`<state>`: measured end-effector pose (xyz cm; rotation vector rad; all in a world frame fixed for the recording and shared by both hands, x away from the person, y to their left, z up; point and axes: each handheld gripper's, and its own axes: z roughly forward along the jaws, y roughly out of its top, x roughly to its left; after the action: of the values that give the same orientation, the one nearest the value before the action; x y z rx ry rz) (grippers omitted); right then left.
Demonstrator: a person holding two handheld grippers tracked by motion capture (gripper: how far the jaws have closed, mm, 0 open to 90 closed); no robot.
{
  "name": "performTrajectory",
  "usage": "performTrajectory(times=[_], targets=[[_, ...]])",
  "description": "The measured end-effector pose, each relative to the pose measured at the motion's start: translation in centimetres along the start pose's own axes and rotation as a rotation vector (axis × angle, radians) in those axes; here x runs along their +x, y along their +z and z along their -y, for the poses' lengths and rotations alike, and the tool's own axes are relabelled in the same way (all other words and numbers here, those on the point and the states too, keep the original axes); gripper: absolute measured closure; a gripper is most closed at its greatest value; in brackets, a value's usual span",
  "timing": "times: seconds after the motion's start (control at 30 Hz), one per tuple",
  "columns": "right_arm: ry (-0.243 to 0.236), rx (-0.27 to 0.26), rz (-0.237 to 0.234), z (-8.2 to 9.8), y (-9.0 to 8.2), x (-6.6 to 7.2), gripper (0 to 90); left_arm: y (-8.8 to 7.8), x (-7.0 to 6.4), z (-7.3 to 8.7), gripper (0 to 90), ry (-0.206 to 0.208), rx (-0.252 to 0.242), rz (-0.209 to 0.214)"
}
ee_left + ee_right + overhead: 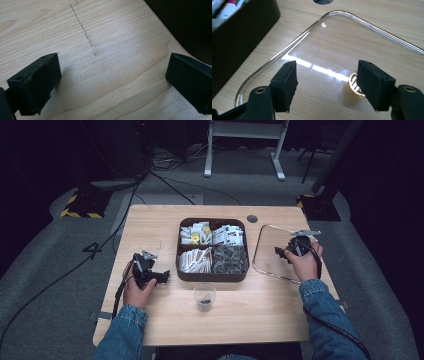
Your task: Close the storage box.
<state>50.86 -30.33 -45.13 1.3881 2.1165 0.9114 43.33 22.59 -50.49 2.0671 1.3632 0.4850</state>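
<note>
The right gripper point(327, 82) is held over a clear glass tray point(287, 53) on the wooden table point(150, 225), its jaws spread wide with nothing pinched between them. A small gold-rimmed round object point(354, 82) is seen lying on the tray, just beside the right-hand jaw. The left gripper point(112, 80) is kept low over bare tabletop left of the dark compartmented box point(212, 276), jaws likewise spread and empty.

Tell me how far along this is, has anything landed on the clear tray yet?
Looks barely started. One small gold-and-black piece already sits on the clear tray, beside the right gripper, whose jaws stand open with nothing between them. The left gripper is open over bare table. The divided box is full of packets, so most sorting seems left.
</note>
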Motion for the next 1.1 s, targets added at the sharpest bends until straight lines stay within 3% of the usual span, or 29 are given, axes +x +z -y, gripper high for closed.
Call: performTrajectory(times=[0.47, 0.7, 0.9, 1.0, 1.1], targets=[[0.051, 0.038, 0.077, 1.3, 1.7, -1.7, 29.1, 0.0, 0.0, 0.0, 0.4, 0.0, 0.0, 0.0], [0.083, 0.055, 0.096, 2.0, 2.4, -2.6, 42.8, 0.0, 0.0, 0.0, 0.4, 0.0, 0.0, 0.0], [0.077, 0.049, 0.067, 2.0, 2.8, -3.1, 52.3, 0.0, 0.0, 0.0, 0.4, 0.0, 0.0, 0.0], [0.05, 0.056, 0.083, 2.2, 2.9, -3.0, 57.0, 0.0, 0.0, 0.0, 0.4, 0.0, 0.0, 0.0], [0.076, 0.046, 0.068, 2.3, 2.9, -3.3, 58.4, 0.0, 0.0, 0.0, 0.4, -0.001, 0.0, 0.0]])
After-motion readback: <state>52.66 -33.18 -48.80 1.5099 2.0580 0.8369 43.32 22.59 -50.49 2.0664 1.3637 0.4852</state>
